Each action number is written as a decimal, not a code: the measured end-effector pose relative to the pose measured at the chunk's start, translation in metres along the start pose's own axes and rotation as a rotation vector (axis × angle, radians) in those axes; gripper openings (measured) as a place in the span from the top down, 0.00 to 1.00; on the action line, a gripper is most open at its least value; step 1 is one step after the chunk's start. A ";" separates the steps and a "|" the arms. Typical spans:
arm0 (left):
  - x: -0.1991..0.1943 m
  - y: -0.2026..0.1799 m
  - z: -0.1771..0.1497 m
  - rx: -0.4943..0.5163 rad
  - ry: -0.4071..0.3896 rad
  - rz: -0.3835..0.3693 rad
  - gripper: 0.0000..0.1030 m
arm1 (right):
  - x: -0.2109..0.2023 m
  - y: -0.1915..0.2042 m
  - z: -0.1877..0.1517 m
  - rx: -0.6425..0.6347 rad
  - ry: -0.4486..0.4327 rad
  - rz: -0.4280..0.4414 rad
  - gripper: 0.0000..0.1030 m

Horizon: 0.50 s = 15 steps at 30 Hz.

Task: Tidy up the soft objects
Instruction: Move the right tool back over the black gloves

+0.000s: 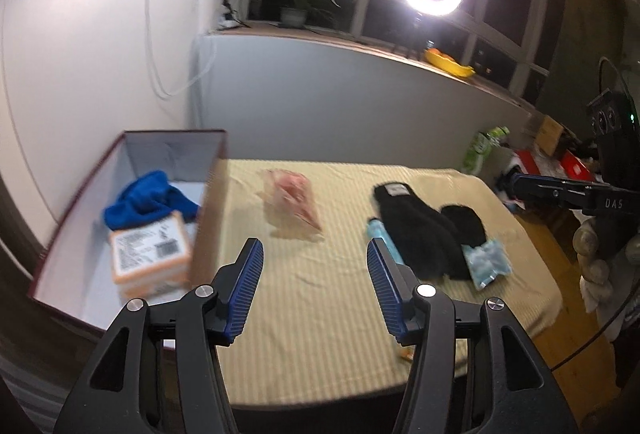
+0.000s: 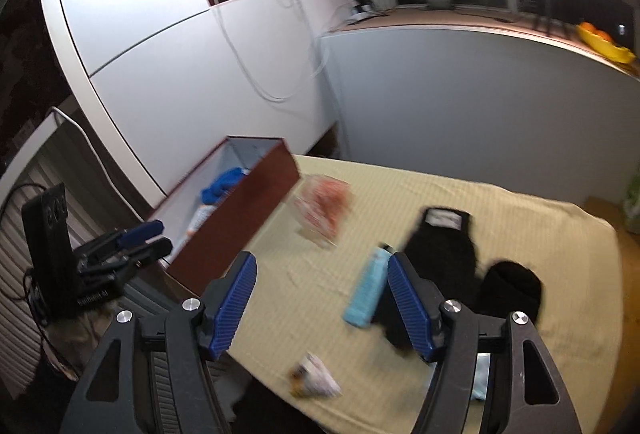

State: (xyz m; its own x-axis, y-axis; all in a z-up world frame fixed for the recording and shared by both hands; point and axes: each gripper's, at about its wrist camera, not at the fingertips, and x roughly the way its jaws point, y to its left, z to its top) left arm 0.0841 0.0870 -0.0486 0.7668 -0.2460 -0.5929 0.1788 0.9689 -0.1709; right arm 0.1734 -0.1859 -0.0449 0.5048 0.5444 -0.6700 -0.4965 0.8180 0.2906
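Entry, sorting of soft goods into a container; step in hand, judged: between items, both tools empty and a fresh pick-up pending. Desk point(image 1: 320, 314), spread with a pale yellow striped cloth, carries the lot. Box point(image 1: 132, 141), long, dark red outside and white inside, stands along the desk's 9 o'clock edge; it already holds a blue cloth point(image 1: 148, 201) and, just nearer the camera, an orange-and-white labelled packet point(image 1: 150, 258). Left gripper point(image 1: 316, 286), jaws parted with nothing between them, hangs over the near edge beside the box. Right gripper point(image 2: 322, 304), jaws likewise spread and empty, points over the desk's near middle; the light blue tube shows past them, not gripped. Still out on the cloth, by size: black knitted piece point(image 1: 416, 230) with a white tag, at 3 o'clock of desk centre, lying limp and flat; rounded black fuzzy item point(image 1: 466, 224) touching its far side; clear bag of pink contents point(image 1: 294, 201) at 12 o'clock of the left jaws, crinkled, blurred; pale blue crinkled packet point(image 1: 488, 262) beside the black pieces; light blue tube point(image 2: 368, 288) against the knit's near edge; small white-and-brown wrapper point(image 2: 316, 382) at the near rim. Next move, judged: lower over one loose item, pinch through its bulk, carry to the box.
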 end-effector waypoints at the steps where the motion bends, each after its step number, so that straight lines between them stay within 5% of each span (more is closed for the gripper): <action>1: 0.002 -0.004 -0.003 0.002 0.007 -0.012 0.48 | -0.007 -0.008 -0.008 0.008 -0.004 -0.014 0.37; 9: 0.024 -0.048 -0.022 0.031 0.067 -0.103 0.48 | -0.036 -0.070 -0.057 0.127 0.010 -0.073 0.37; 15: 0.051 -0.080 -0.016 0.082 0.119 -0.149 0.48 | -0.036 -0.116 -0.065 0.244 0.028 -0.037 0.37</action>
State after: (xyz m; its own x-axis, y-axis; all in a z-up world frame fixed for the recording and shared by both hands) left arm 0.0993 -0.0033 -0.0776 0.6509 -0.3830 -0.6555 0.3380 0.9193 -0.2015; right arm 0.1667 -0.3120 -0.0989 0.4982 0.5105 -0.7008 -0.2914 0.8598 0.4192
